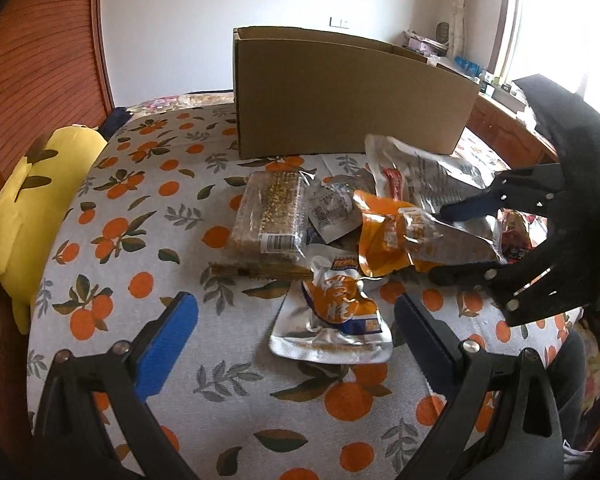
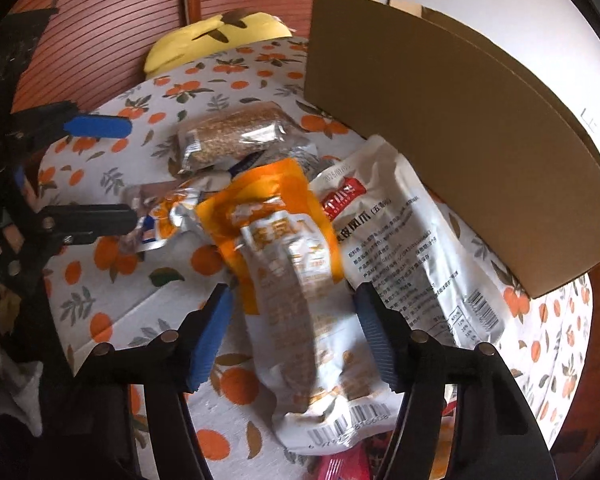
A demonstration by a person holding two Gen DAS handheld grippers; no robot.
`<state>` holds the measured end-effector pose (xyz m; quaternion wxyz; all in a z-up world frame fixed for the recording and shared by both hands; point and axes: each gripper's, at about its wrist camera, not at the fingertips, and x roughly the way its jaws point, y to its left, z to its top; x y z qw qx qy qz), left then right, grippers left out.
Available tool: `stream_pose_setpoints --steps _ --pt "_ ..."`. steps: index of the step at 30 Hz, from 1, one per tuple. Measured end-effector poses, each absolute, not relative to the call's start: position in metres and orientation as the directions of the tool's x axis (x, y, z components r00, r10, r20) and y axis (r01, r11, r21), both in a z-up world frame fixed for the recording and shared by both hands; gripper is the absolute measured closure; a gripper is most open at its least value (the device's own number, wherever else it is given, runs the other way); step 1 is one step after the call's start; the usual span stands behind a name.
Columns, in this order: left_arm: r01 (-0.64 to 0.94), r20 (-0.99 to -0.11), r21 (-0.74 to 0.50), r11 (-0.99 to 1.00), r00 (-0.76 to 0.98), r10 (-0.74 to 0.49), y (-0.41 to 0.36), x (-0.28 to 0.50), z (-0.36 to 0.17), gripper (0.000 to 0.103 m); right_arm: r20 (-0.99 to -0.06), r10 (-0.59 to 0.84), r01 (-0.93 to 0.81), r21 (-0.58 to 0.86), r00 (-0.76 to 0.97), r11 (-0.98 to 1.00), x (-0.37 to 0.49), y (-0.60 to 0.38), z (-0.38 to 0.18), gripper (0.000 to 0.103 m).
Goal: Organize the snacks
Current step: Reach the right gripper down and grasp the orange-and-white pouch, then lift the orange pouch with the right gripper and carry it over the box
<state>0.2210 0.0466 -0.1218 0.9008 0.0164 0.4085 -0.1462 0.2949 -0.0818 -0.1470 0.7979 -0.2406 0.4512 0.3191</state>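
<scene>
Orange pouch [image 2: 288,264]: orange and white snack pack, lying lengthwise between my right gripper [image 2: 296,332] fingers, barcode end nearest the camera. From the right wrist I see a sliver of gap at each blue pad; from the left wrist the fingertips look to be at the pack's foil, so I cannot tell whether they pinch it yet. The jaws stand part-way spread.

White pouch [image 2: 416,248]: larger, printed text and a red label, just beside the orange pouch on its right, its far edge against the box [image 2: 440,92].

Small orange pack [image 1: 336,304]: silver-edged, flat on the cloth, between my left gripper [image 1: 296,340] fingers but ahead of the pads, untouched. That gripper is spread wide and hovers over the cloth.

Cracker pack [image 1: 270,212]: clear wrap, brown bars, at the far left of the pile, partly over another flat brown pack.

Red pack [image 2: 340,464]: only a corner shows, under the orange pouch's near end.

Box: open cardboard carton, upright behind the pile.

Cloth [image 1: 140,208]: grey with orange fruit print, under everything.

Yellow plush [image 1: 40,200]: at the cloth's far left edge, against a wooden panel.
</scene>
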Motion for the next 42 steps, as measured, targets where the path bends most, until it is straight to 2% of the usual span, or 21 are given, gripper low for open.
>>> stream_pose_setpoints --steps 4,8,10,14,15,17,21,25,29,31,32,34,36,42 --pt "0.298 -0.743 -0.087 0.95 0.616 -0.262 0.042 0.221 -0.123 0.004 -0.875 0.335 -0.707 -0.012 0.349 0.707 0.305 -0.087 -0.153 0.037" --pt "0.332 -0.751 -0.088 0.939 0.597 -0.282 0.032 0.222 -0.125 0.004 -0.867 0.341 -0.701 -0.013 0.363 0.713 0.302 -0.088 -0.153 0.038" --pt "0.337 -0.758 -0.083 0.938 0.589 -0.279 0.028 0.225 -0.127 0.004 -0.859 0.341 -0.696 -0.025 0.382 0.718 0.299 -0.09 -0.151 0.053" --pt "0.34 -0.772 -0.074 0.938 0.575 -0.27 0.022 0.229 -0.131 0.006 -0.84 0.344 -0.665 -0.027 0.42 0.746 0.295 -0.098 -0.149 0.062" --pt "0.34 -0.774 -0.074 0.937 0.573 -0.269 0.021 0.23 -0.132 0.008 -0.834 0.351 -0.659 -0.021 0.426 0.752 0.295 -0.1 -0.148 0.063" --pt "0.342 -0.78 -0.084 0.936 0.562 -0.275 0.02 0.232 -0.133 0.023 -0.817 0.364 -0.645 -0.012 0.447 0.764 0.293 -0.105 -0.143 0.064" --pt "0.329 -0.798 -0.081 0.941 0.544 -0.259 0.017 0.236 -0.137 0.042 -0.779 0.409 -0.621 0.032 0.476 0.783 0.288 -0.116 -0.127 0.065" --pt "0.312 -0.807 -0.017 0.95 0.556 -0.197 0.014 0.236 -0.14 0.038 -0.749 0.43 -0.608 0.046 0.504 0.792 0.281 -0.124 -0.113 0.065" --pt "0.314 -0.812 -0.003 0.949 0.553 -0.185 0.014 0.237 -0.14 0.039 -0.722 0.441 -0.595 0.05 0.534 0.802 0.275 -0.13 -0.102 0.064" --pt "0.319 -0.812 -0.005 0.948 0.551 -0.19 0.013 0.235 -0.139 0.047 -0.705 0.448 -0.586 0.057 0.55 0.808 0.271 -0.135 -0.097 0.064" --pt "0.327 -0.809 -0.003 0.945 0.555 -0.195 0.011 0.233 -0.139 0.057 -0.698 0.453 -0.583 0.063 0.555 0.81 0.269 -0.137 -0.095 0.064" --pt "0.347 -0.803 0.023 0.938 0.565 -0.19 0.006 0.228 -0.137 0.064 -0.682 0.463 -0.572 0.079 0.566 0.817 0.264 -0.143 -0.092 0.064" --pt "0.372 -0.803 0.052 0.927 0.567 -0.183 -0.002 0.219 -0.137 0.065 -0.671 0.465 -0.56 0.089 0.577 0.824 0.259 -0.15 -0.092 0.064" --pt "0.395 -0.788 -0.01 0.919 0.563 -0.25 -0.009 0.202 -0.129 0.066 -0.663 0.462 -0.527 0.118 0.589 0.842 0.251 -0.162 -0.098 0.063"
